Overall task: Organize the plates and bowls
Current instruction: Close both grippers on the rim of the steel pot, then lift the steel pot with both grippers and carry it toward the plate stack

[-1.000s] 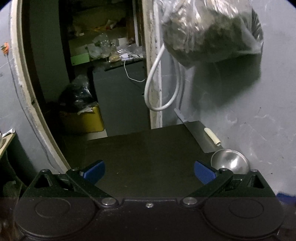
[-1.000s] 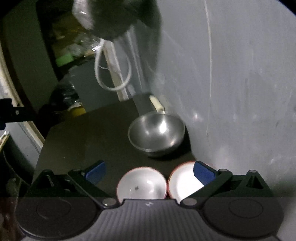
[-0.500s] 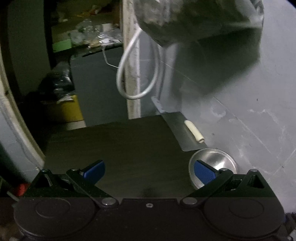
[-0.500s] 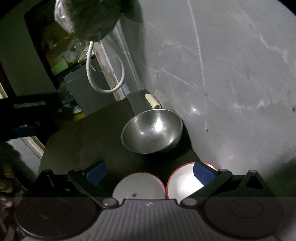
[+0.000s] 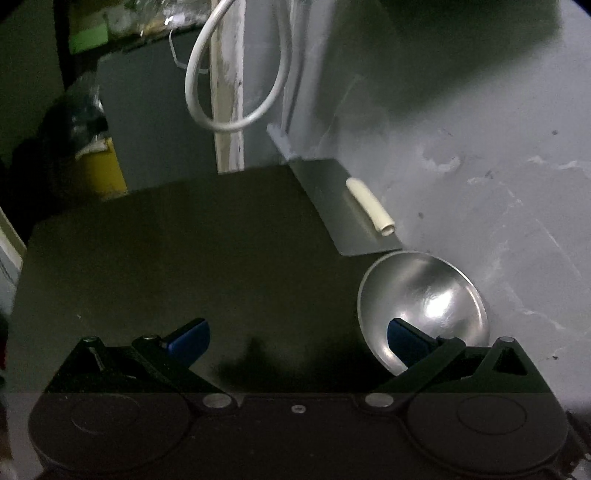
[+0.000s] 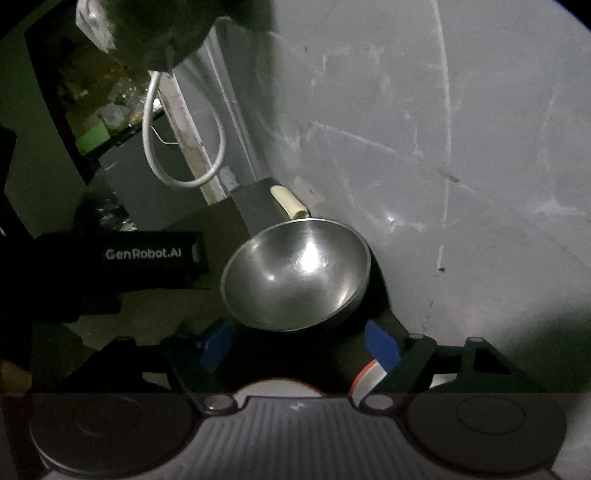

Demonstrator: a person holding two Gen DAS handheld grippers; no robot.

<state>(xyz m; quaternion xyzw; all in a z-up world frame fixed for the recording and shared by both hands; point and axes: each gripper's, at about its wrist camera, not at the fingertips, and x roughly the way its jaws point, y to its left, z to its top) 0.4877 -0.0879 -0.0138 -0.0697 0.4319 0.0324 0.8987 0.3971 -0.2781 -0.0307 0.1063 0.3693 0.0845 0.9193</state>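
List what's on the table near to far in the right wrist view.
White bowls → steel bowl → cream tube

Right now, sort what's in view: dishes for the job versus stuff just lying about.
For the job:
steel bowl
two red-rimmed white bowls, mostly hidden behind the right gripper

Lying about:
cream tube
white cable loop
hanging bag
yellow bin

Silver steel bowl (image 6: 295, 273) on a black table (image 5: 166, 251), white bowls (image 6: 275, 389) (red-rimmed), grey wall (image 6: 461, 147)
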